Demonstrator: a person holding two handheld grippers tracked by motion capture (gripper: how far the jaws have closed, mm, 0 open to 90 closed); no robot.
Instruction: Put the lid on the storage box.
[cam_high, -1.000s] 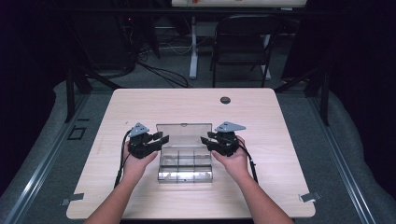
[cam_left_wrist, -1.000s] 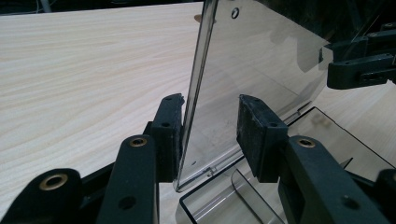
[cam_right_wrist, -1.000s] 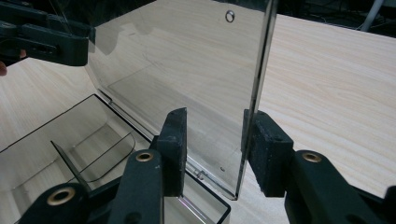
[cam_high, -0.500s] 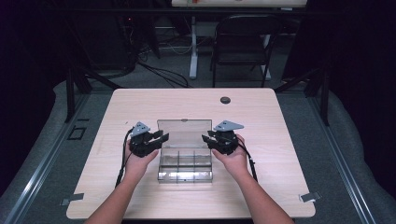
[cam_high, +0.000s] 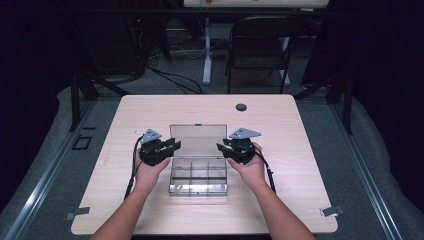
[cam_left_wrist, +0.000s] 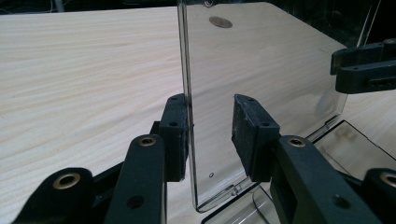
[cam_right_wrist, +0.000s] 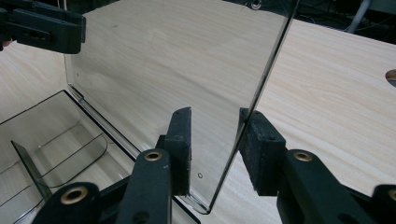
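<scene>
Grippers straddle the clear plastic compartment box's (cam_high: 198, 175) upright lid (cam_high: 198, 139): left gripper (cam_left_wrist: 211, 135) closing (one pad apparently touching), right gripper (cam_right_wrist: 218, 149) likewise spread.

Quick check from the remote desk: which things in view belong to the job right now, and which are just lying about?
In the job:
- clear compartment box, open on the table
- its raised lid
- left gripper, jaws astride the lid's edge
- right gripper, jaws astride the opposite edge

Lying about:
- round dark grommet in the table
- folding chair behind it
</scene>
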